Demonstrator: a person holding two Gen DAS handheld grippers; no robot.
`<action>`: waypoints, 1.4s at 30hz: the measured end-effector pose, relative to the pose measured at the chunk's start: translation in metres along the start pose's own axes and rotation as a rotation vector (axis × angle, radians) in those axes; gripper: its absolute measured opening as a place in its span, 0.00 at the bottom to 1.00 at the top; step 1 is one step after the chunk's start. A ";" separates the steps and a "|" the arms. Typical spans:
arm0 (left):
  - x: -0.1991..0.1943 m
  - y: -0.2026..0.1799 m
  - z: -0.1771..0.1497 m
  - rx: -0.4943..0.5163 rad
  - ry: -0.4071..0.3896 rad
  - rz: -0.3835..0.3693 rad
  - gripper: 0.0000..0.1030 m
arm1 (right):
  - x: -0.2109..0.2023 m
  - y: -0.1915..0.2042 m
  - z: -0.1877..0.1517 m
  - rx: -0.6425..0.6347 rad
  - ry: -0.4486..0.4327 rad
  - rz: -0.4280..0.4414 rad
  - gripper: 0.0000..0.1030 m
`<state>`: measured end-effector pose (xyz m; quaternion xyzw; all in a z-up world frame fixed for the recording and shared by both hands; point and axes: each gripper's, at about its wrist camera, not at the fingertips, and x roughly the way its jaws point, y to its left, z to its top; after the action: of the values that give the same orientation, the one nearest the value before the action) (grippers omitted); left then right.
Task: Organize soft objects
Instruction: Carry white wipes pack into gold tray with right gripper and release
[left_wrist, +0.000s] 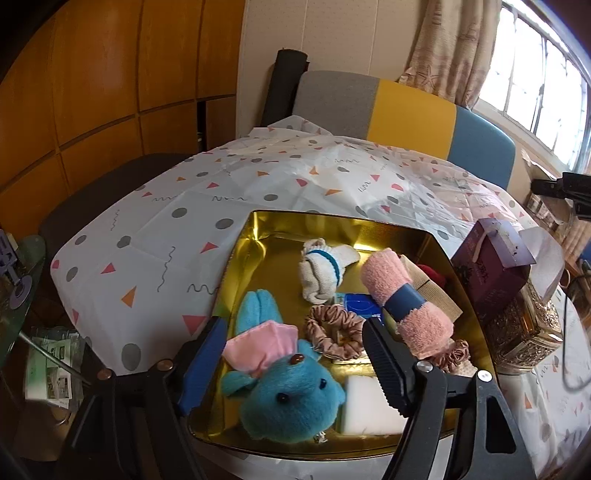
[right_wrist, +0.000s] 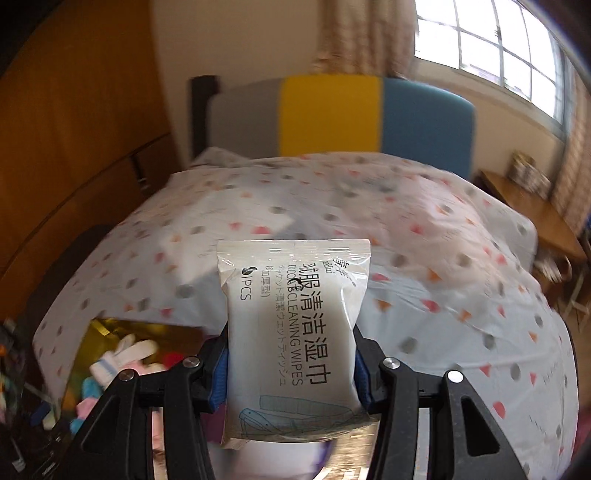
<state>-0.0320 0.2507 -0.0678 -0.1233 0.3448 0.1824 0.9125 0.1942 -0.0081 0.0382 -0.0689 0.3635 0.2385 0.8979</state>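
My left tool (left_wrist: 291, 373) hung over the gold tray (left_wrist: 258, 236), jaws spread wide with nothing pinched; the blue plush bear (left_wrist: 291, 402) lay between them, pads clear of it. Its pink hat (left_wrist: 260, 347) sat on its head. Also in the tray: rolled white sock (left_wrist: 321, 269), pink towel roll (left_wrist: 410, 302) with a blue band, pink scrunchie (left_wrist: 332, 332), white sponge block (left_wrist: 369, 406). A purple box (left_wrist: 495, 266) stood just beside the tray on the counter (left_wrist: 147, 236) with its patterned cloth. My right tool (right_wrist: 291, 369) was pinching a wet wipes pack (right_wrist: 295, 317) at its lower half, pack upright, lifted above the counter. Background blurred. The tray showed at lower left in that view.
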 end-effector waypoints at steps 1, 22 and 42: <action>0.000 0.000 0.000 -0.001 -0.002 0.003 0.75 | 0.000 0.022 -0.004 -0.046 0.002 0.033 0.51; -0.002 0.007 0.001 -0.019 -0.007 0.023 0.79 | 0.067 0.173 -0.149 -0.326 0.236 0.179 0.51; -0.001 0.002 -0.002 -0.015 0.001 0.029 0.85 | 0.087 0.162 -0.142 -0.229 0.221 0.116 0.66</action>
<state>-0.0344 0.2517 -0.0685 -0.1254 0.3455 0.1981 0.9087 0.0828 0.1243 -0.1170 -0.1757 0.4339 0.3206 0.8234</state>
